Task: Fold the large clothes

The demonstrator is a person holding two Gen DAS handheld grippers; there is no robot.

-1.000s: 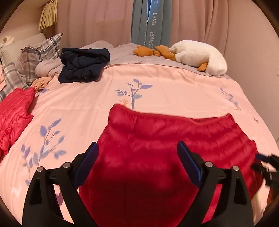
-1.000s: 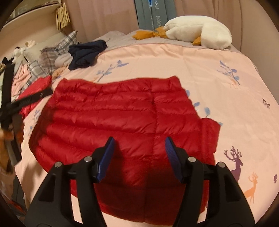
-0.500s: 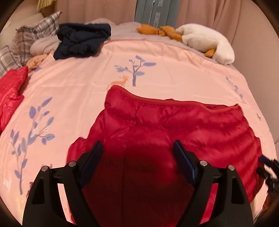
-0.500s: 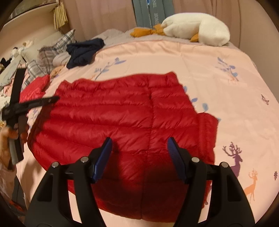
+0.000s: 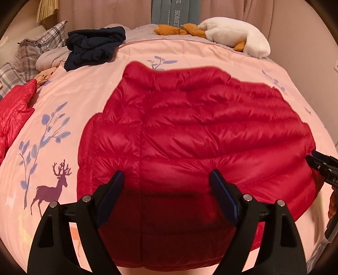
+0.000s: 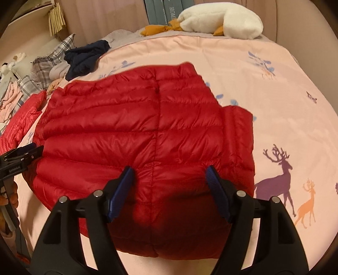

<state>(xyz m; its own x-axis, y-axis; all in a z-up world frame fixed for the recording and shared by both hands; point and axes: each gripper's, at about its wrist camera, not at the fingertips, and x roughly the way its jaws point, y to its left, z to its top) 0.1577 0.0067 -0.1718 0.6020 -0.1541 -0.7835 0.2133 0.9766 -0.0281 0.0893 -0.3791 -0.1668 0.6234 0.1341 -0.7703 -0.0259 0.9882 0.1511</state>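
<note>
Red puffer jacket (image 5: pixel 190 135): spread flat in the middle of the bed, quilted in horizontal bands, one vertical seam down its length; a sleeve folded in along one edge.
Bed cover (image 5: pixel 88 88): pink, printed with blue branches and deer silhouettes; bears everything here.
Left hand-held gripper (image 5: pixel 166 182): released, blue-padded jaws standing wide and angled down over the near part of the jacket; no pad seen pressing on the fabric.
Right hand-held gripper (image 6: pixel 169 175): jaws opening, poised above the jacket's near edge beside the folded sleeve; red fabric below the gap, none pinched.
Second red garment (image 5: pixel 14 110): crumpled at the left edge of the bed, well apart from the spread jacket.
Dark navy clothing (image 5: pixel 95 46): heaped near the far left of the bed, beside plaid pillows (image 5: pixel 40 52).
White plush goose (image 5: pixel 234 36): lying along the far side of the bed, orange beak and feet showing.
Curtains (image 5: pixel 105 12): pinkish, hanging behind the bed.
</note>
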